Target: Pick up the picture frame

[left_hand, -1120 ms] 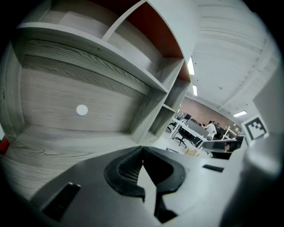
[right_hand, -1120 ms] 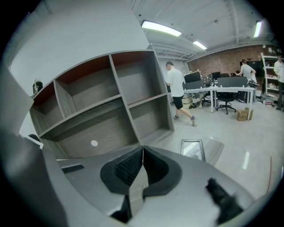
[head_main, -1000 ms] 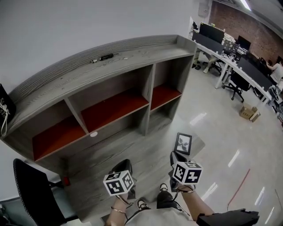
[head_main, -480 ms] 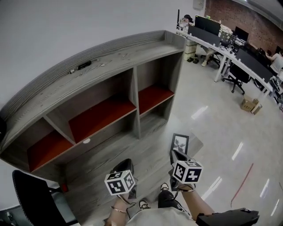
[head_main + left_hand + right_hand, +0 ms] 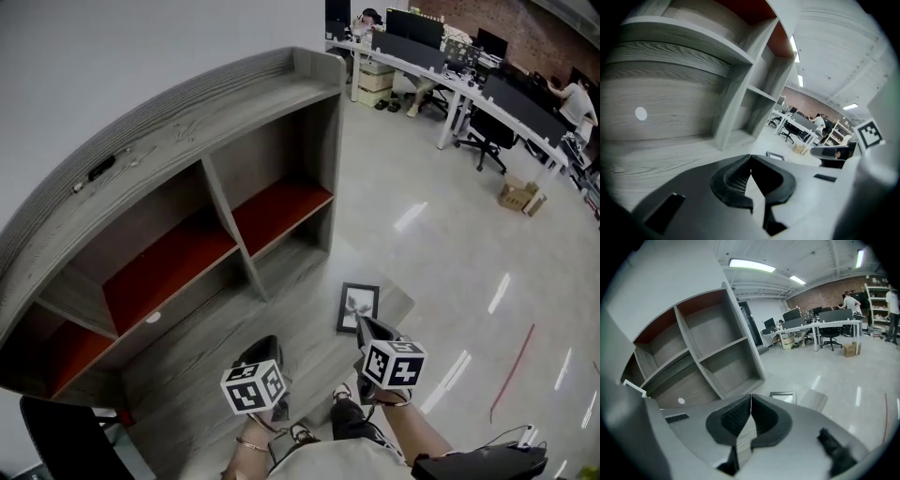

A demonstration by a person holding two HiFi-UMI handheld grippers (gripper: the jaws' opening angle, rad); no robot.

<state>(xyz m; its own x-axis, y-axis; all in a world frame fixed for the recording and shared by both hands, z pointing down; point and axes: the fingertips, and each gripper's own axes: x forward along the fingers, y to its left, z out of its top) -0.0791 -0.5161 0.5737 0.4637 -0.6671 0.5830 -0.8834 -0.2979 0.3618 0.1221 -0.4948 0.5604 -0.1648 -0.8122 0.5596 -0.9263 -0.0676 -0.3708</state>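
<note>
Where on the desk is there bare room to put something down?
The desktop is bare between the shelf unit and the picture frame; the red-lined compartments look empty. Tightest at the right corner, where the frame lies.

One picture frame (image 5: 357, 307), two tools (image 5: 269, 349) (image 5: 360, 322), maybe six shelf bays (image 5: 178, 262).

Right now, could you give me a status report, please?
Left gripper shut, empty. Right gripper shut, empty. Picture frame lying just ahead of right gripper, not gripped. Path clear.
</note>
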